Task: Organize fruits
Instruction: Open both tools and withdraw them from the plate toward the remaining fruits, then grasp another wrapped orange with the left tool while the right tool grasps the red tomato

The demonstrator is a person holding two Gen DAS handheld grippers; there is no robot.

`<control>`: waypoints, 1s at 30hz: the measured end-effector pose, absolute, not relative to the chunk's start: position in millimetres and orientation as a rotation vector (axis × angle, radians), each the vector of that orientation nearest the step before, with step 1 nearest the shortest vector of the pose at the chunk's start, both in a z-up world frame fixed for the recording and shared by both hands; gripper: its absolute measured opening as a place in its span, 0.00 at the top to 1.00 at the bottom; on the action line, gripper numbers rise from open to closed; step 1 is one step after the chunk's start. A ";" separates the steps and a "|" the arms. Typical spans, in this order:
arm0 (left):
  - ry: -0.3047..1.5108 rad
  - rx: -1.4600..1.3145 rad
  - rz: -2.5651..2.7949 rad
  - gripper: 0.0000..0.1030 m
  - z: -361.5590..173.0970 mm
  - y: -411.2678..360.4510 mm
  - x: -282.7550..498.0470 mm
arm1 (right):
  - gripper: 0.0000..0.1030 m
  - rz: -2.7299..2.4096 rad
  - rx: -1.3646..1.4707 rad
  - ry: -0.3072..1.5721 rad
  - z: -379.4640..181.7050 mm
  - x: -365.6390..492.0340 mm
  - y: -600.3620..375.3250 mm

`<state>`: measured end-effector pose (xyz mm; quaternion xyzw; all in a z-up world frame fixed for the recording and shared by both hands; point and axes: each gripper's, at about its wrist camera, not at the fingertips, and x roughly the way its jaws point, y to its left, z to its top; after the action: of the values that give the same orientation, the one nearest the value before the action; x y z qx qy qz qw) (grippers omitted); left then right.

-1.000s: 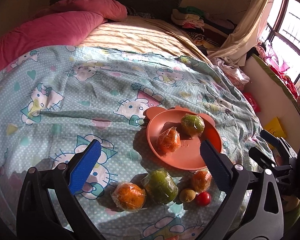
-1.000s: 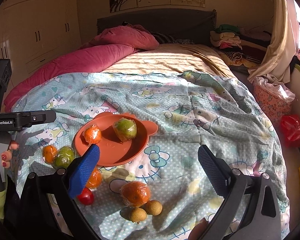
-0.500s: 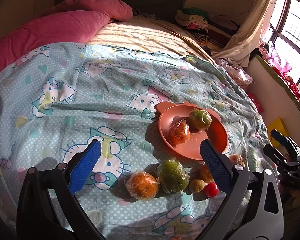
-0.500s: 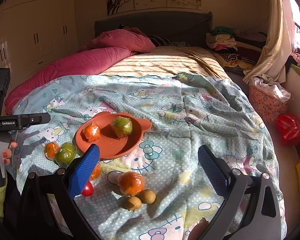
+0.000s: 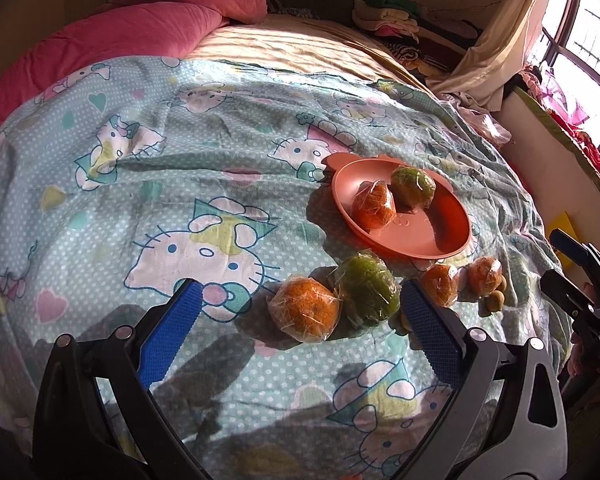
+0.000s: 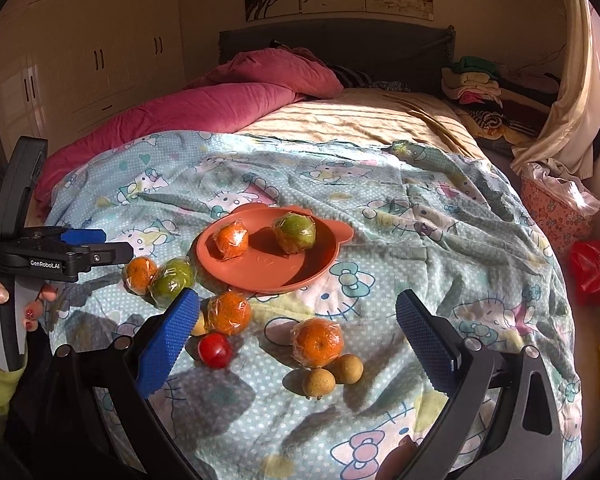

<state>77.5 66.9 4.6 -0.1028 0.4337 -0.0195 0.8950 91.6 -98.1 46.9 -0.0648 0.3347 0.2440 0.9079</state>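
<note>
You are holding both grippers wide open and empty above a bed spread with a cartoon-cat quilt. Your left gripper is hovering over a wrapped orange that is touching a wrapped green citrus on the quilt. Your right gripper is framing another wrapped orange, with two small brown fruits lying just in front of it. A red cherry tomato is sitting near the right gripper's left finger, beside one more wrapped orange. The terracotta plate is resting mid-quilt, carrying one wrapped orange and one wrapped green citrus, set apart from each other. In the right wrist view, a hand with red-painted nails is gripping the left gripper's handle at the frame's left edge.
</note>
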 end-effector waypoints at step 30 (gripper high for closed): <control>0.982 -0.137 -0.036 0.09 -27.8 57.7 68.4 | 0.04 0.588 -0.200 0.817 3.3 76.2 -58.8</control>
<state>68.4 57.7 -27.8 -0.0659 0.4711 -0.0171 0.8794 76.2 -58.8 3.3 -0.0958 0.3906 0.2811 0.8713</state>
